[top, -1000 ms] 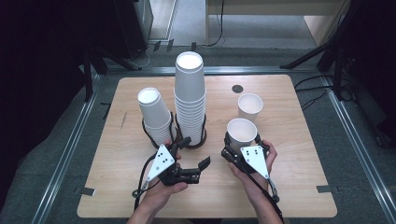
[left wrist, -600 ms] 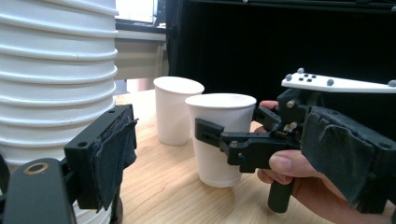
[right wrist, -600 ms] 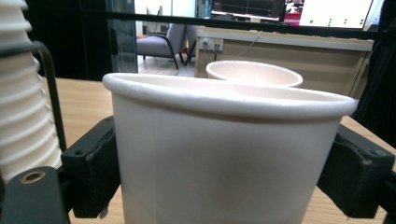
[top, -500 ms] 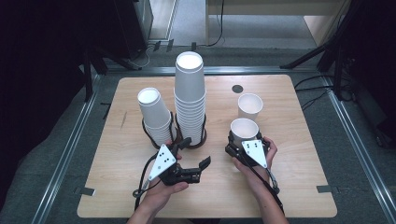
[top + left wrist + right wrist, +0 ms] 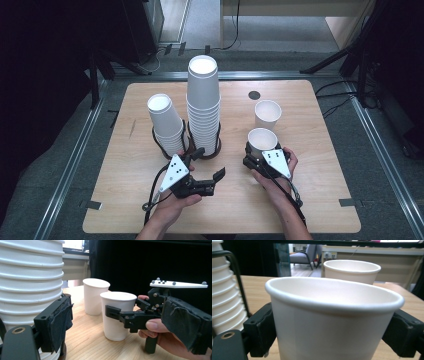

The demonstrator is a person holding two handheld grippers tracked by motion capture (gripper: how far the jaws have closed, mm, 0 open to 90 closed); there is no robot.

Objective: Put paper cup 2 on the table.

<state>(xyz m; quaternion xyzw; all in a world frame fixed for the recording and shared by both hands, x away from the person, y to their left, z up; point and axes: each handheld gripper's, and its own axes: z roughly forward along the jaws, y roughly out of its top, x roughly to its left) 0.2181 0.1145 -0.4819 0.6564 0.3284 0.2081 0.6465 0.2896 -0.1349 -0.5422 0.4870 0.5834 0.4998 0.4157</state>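
My right gripper [image 5: 262,152] holds a white paper cup [image 5: 262,139] that stands upright on the wooden table [image 5: 125,200]. In the right gripper view its pads [image 5: 260,332] still lie against the walls of the paper cup [image 5: 332,322], though the jaws have just been opening a little. A second loose cup [image 5: 268,114] stands just behind it. My left gripper [image 5: 210,162] rests open and empty in front of the tall cup stack [image 5: 203,110]. A shorter stack [image 5: 165,122] stands to its left. The left gripper view shows the held cup [image 5: 117,315] and the second cup [image 5: 95,297].
Black wire holders [image 5: 172,150] ring the bases of both stacks. A small dark round spot [image 5: 254,94] lies near the table's far edge. Metal rails and cables run along the floor around the table.
The right hand has sunk a little with the cup, which now stands on the table. The left hand has stayed put.
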